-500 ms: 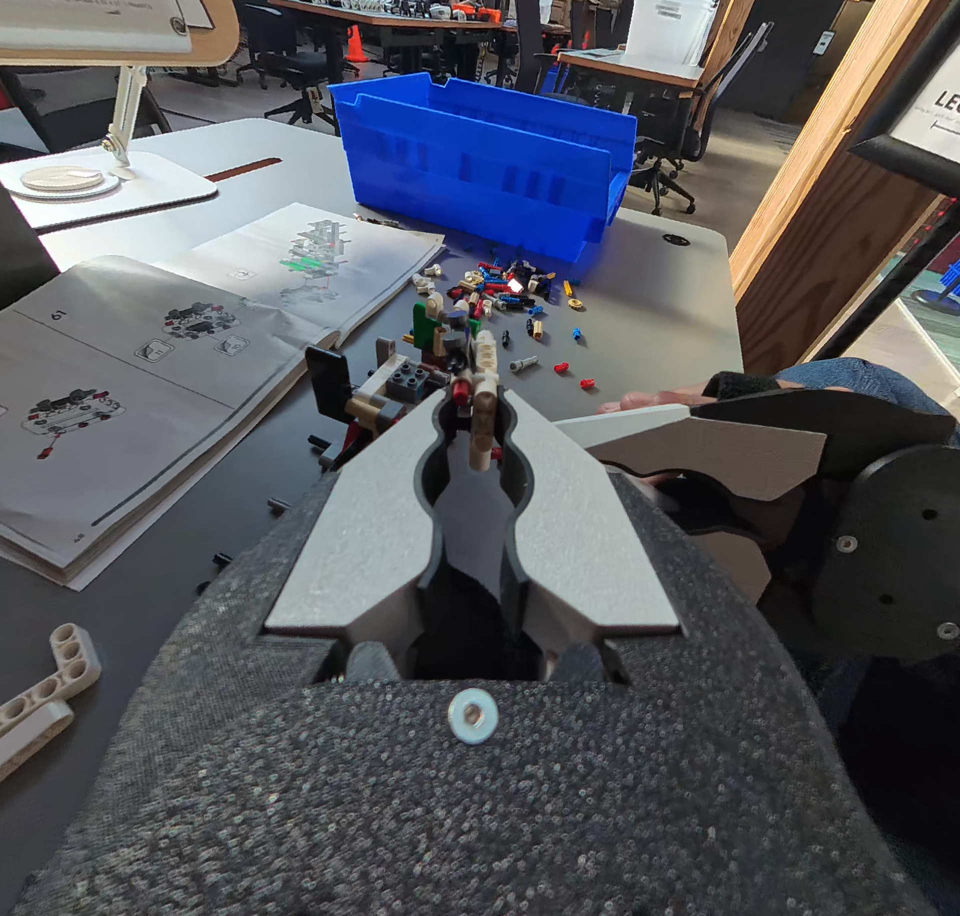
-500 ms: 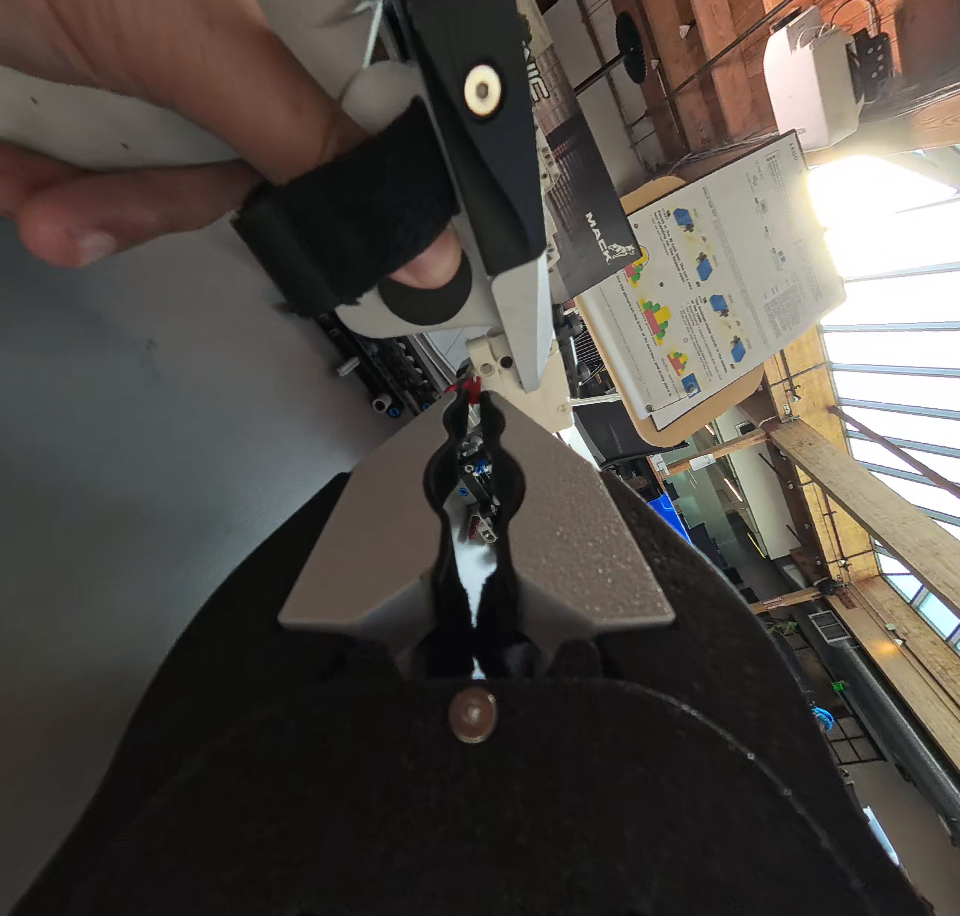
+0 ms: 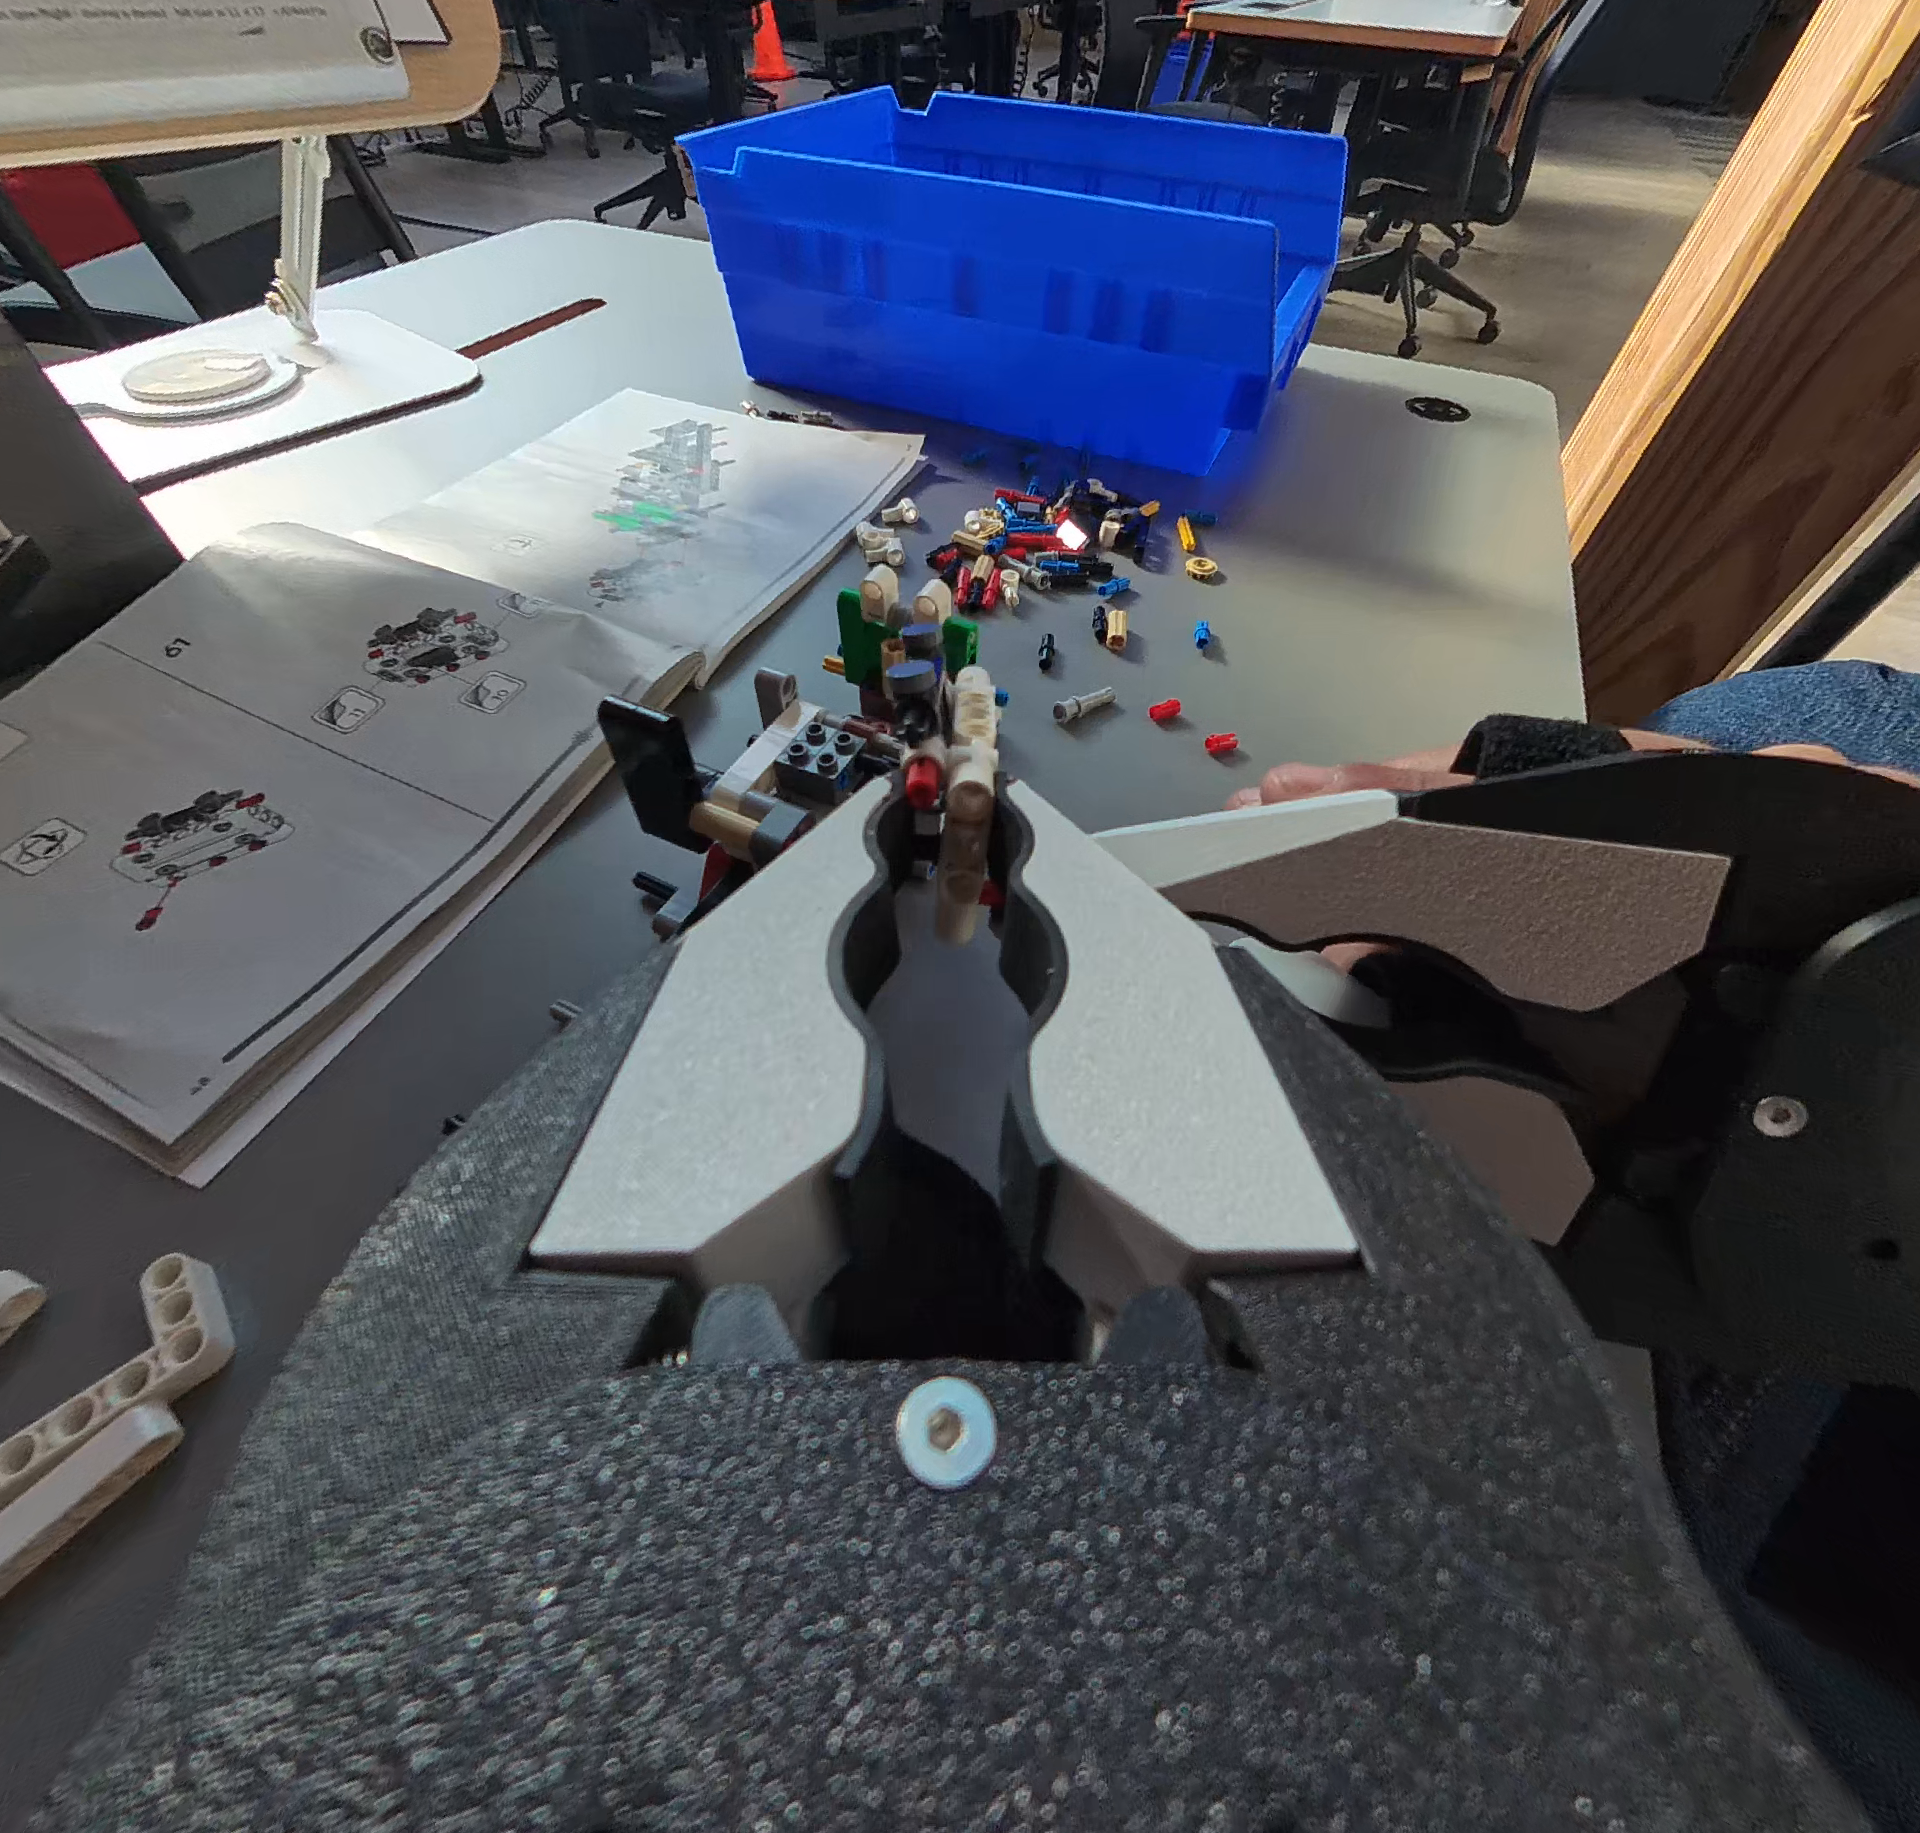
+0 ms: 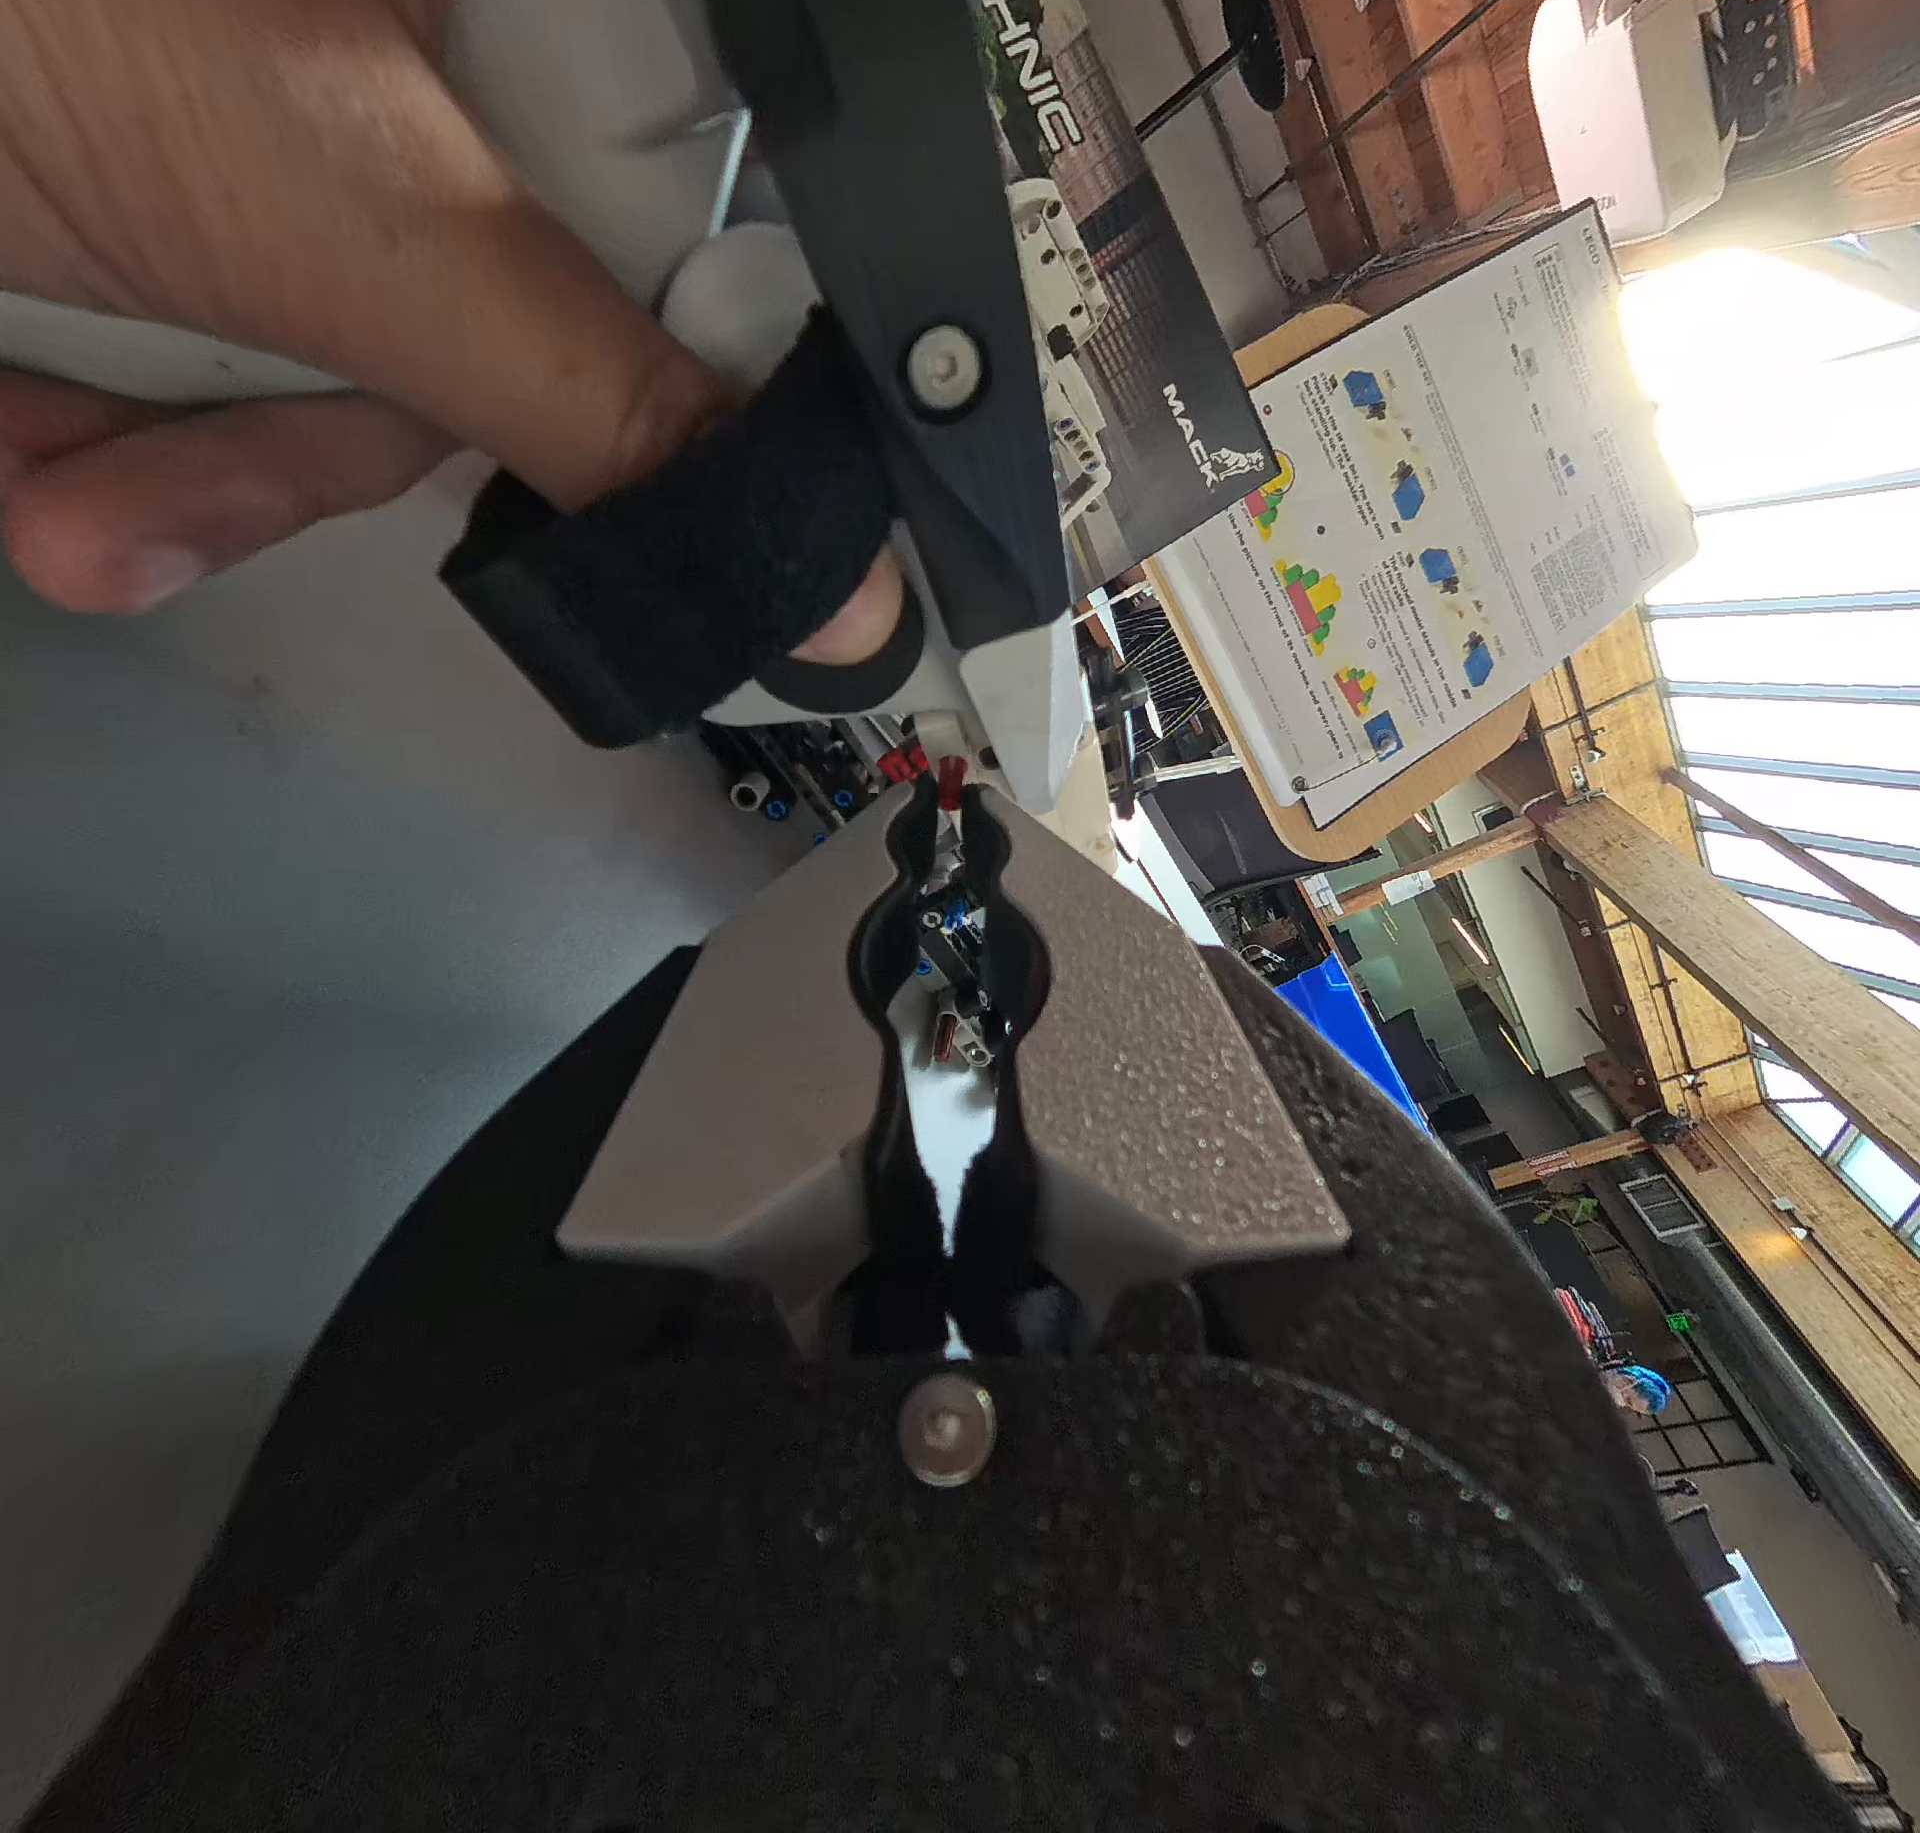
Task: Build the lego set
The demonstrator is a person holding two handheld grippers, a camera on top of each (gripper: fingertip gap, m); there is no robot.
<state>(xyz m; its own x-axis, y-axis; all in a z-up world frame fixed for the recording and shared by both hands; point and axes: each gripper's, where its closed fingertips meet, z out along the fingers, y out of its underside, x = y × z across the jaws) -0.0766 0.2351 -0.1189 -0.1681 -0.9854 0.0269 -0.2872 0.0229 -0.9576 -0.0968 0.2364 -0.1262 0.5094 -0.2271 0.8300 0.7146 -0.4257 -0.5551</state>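
L gripper (image 3: 948, 807) jaws pinch the brick model (image 3: 914, 723) at its tan beam, R gripper (image 4: 943, 796) tips nip a small red pin (image 4: 948, 777) just ahead; I'd keep L steady w/ pin square.
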